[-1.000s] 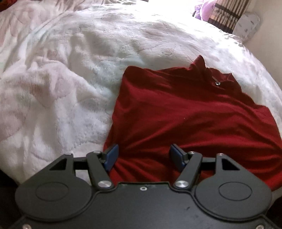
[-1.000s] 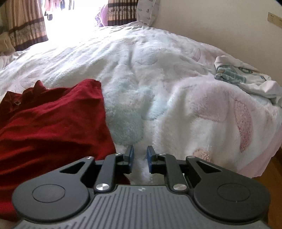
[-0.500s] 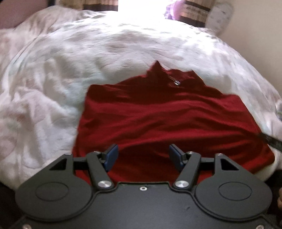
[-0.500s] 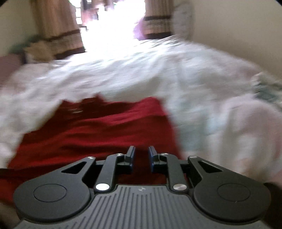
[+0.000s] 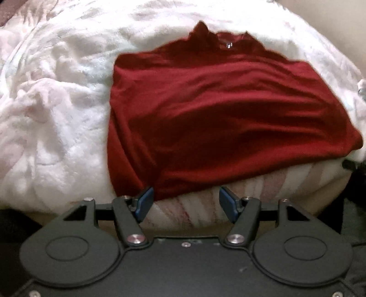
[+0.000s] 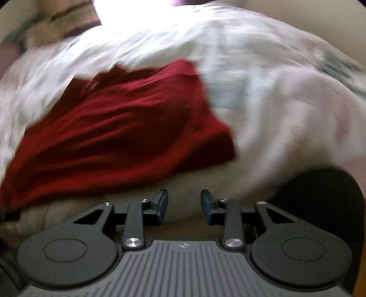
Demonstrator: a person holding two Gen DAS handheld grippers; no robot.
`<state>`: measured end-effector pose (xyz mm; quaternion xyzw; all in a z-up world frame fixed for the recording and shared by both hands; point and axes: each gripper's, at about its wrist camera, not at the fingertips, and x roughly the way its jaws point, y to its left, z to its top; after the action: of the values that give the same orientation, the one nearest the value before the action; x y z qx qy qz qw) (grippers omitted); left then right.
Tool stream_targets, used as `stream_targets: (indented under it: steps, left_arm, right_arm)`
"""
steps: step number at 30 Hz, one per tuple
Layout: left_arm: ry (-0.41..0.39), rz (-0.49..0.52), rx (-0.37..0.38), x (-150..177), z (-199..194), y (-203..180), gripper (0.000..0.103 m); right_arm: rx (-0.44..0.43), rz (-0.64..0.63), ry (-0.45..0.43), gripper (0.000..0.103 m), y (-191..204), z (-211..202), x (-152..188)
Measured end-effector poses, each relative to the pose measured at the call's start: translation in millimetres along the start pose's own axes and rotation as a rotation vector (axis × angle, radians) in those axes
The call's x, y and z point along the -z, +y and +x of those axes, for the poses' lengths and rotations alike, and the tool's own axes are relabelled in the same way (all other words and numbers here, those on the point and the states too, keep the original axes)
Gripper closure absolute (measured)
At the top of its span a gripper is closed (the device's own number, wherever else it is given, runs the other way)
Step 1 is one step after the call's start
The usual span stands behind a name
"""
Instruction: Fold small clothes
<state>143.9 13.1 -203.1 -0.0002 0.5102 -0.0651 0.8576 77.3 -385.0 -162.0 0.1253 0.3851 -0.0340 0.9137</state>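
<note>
One red top (image 5: 219, 118) on one bed (image 5: 57, 118), same top in the right view (image 6: 119, 132). One metal snap (image 5: 229, 45) at its collar. Two tongs: left (image 5: 185, 203), right (image 6: 184, 205), two blue pads each (image 5: 144, 204). One curtain (image 6: 61, 20), blurred.

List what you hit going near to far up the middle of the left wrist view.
Left claw, open → striped edge of the bed → red garment with its collar farthest → white fluffy blanket.
</note>
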Motion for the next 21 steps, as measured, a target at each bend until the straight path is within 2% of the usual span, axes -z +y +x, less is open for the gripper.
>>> stream_targets:
  steps: [2, 3, 4, 7, 9, 13, 14, 15, 21]
  left_arm:
    - [-0.036, -0.017, 0.006, -3.4, -9.3, 4.2, 0.038]
    - [-0.059, -0.029, 0.000, -6.0, -13.3, 7.0, 0.038]
    - [-0.078, -0.043, -0.008, -8.2, -16.6, 11.9, 0.038]
    - [-0.099, -0.075, -0.043, -19.4, -15.2, 25.9, 0.038]
    - [-0.105, -0.098, -0.063, -23.3, -13.5, 36.8, 0.038]
    - [-0.109, -0.137, -0.083, -25.8, -11.2, 47.8, 0.038]
    - [-0.108, -0.140, -0.088, -26.0, -10.6, 48.2, 0.038]
    - [-0.109, -0.140, -0.094, -26.1, -9.9, 49.0, 0.038]
    - [-0.077, -0.123, -0.140, -23.5, -0.7, 44.5, 0.038]
  right_arm:
    - [-0.044, 0.144, -0.050, 0.058, -18.7, -12.5, 1.8]
    - [-0.065, 0.230, -0.076, 0.049, -28.6, -16.3, 2.0]
    - [-0.088, 0.311, -0.094, 0.046, -37.2, -17.2, 1.5]
    - [-0.189, 0.504, -0.127, 0.044, -62.0, -12.5, -1.5]
    - [-0.222, 0.589, -0.148, 0.041, -68.3, -4.3, -1.5]
    - [-0.171, 0.634, -0.110, 0.041, -66.2, 22.7, -10.9]
    - [-0.165, 0.625, -0.118, 0.043, -63.6, 26.4, -12.1]
    - [-0.156, 0.610, -0.121, 0.053, -60.1, 28.9, -13.2]
    - [-0.075, 0.432, -0.150, 0.087, -34.8, 25.4, -24.0]
